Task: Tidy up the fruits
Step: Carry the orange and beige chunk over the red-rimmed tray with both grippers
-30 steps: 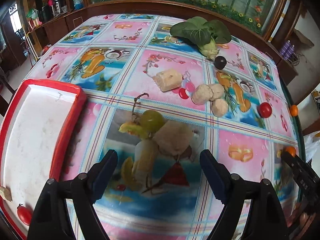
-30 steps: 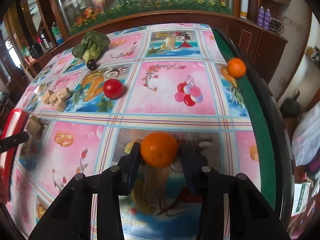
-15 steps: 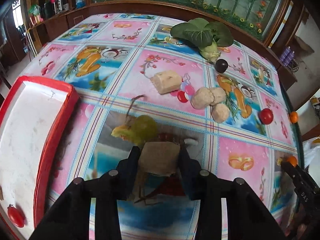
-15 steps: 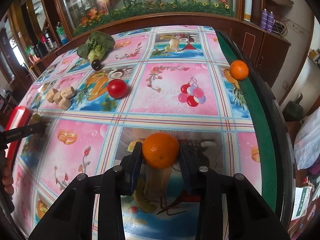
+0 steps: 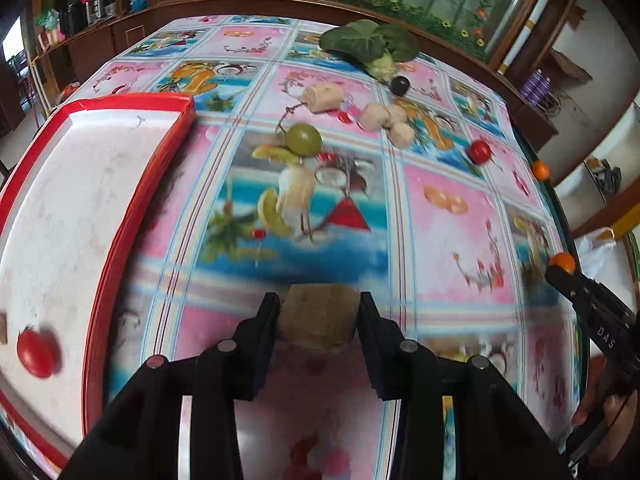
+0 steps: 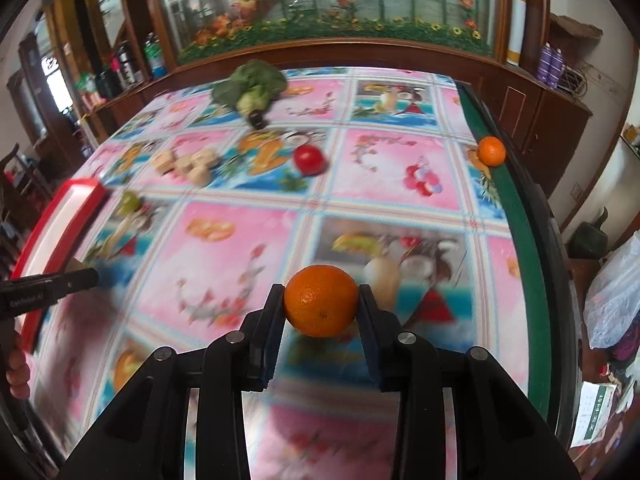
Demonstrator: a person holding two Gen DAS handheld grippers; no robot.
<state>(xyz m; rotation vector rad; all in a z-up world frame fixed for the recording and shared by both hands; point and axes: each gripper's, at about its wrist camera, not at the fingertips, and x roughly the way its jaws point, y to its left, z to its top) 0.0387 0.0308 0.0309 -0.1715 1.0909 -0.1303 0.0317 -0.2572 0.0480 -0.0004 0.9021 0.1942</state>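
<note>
Only one small red tomato (image 5: 37, 353) lies in the red-rimmed white tray (image 5: 136, 208). The left gripper (image 5: 319, 316) clamps a tan cut chunk (image 5: 318, 320); the right gripper (image 6: 320, 304) clamps a round orange (image 6: 321, 300). The green grape (image 5: 305, 139), another orange (image 6: 491, 151) and a second tomato (image 6: 309, 159) remain on the patterned tablecloth (image 6: 248, 264).

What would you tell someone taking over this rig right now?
Left claw: shut on a tan chunk, lifted off the table, beside the red tray.
Right claw: shut on an orange, above the tablecloth.
Done: one red tomato lies in the tray.
Left on the table: green grape, pale chunks, another tomato, dark round fruit, leafy greens, a second orange at the far edge.
Next, probably: set both held pieces in the tray, then fetch the rest.
</note>
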